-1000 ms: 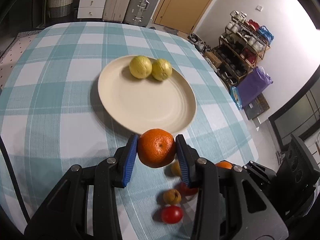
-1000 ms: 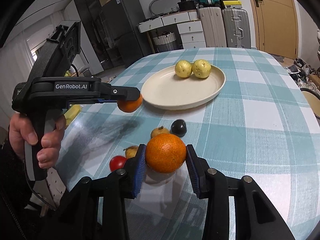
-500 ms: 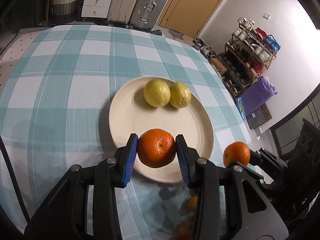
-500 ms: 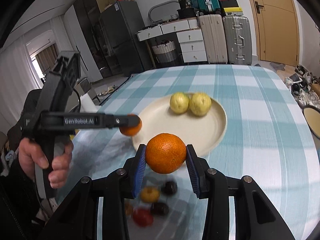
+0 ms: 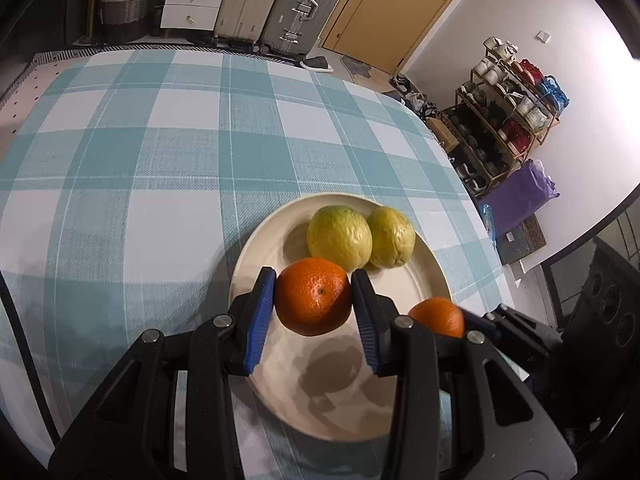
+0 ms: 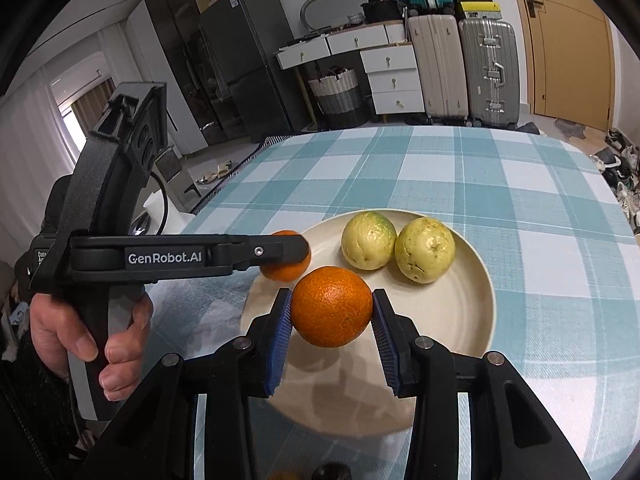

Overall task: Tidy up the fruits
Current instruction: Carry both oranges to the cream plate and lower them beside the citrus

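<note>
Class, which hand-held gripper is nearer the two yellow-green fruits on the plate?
Left. The left hand-held gripper holds its orange right beside the yellow-green fruits; the right hand-held gripper is over the plate's near side.

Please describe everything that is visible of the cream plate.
The plate is round, cream-coloured and shallow with a low raised rim; it looks like matte ceramic. It lies flat on the checked tablecloth. Two yellow-green fruits rest side by side on its far half. Shadows fall on its near, bare part.

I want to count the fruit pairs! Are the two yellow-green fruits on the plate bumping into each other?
Touching. In the right wrist view the left fruit and the right fruit press together on the plate, with no gap between them.
</note>
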{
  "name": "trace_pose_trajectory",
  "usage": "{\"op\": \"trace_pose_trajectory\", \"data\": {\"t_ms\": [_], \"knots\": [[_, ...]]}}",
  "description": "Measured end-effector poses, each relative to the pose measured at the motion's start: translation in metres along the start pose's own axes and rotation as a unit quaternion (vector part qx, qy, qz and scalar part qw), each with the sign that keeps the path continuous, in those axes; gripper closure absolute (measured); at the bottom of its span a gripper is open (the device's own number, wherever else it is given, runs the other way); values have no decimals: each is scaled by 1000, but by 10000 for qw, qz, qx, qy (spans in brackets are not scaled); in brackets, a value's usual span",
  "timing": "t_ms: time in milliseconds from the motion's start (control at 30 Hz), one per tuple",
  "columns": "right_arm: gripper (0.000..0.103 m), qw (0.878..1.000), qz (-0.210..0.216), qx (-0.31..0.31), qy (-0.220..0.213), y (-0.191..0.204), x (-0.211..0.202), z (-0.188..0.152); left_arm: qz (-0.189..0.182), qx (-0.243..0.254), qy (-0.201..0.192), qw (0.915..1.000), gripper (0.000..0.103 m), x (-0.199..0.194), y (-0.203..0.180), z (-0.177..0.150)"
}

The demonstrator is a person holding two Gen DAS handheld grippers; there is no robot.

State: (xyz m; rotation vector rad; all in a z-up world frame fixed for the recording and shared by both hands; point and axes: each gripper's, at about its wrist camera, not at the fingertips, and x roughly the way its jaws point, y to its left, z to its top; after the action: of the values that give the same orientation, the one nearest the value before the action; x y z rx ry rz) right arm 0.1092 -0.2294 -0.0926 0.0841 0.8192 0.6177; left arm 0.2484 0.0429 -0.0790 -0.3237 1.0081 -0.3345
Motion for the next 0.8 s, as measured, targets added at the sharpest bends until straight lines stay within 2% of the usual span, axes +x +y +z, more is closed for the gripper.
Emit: {"op": "trace_pose_trajectory", "data": {"t_ms": [633, 800], "knots": [[63, 9988, 16, 231, 420, -12, 52, 10, -155, -170, 189, 9996, 67, 32, 13, 11], [60, 9991, 10, 199, 386, -10, 54, 12, -1, -308, 184, 9994, 67, 30, 13, 12]]}}
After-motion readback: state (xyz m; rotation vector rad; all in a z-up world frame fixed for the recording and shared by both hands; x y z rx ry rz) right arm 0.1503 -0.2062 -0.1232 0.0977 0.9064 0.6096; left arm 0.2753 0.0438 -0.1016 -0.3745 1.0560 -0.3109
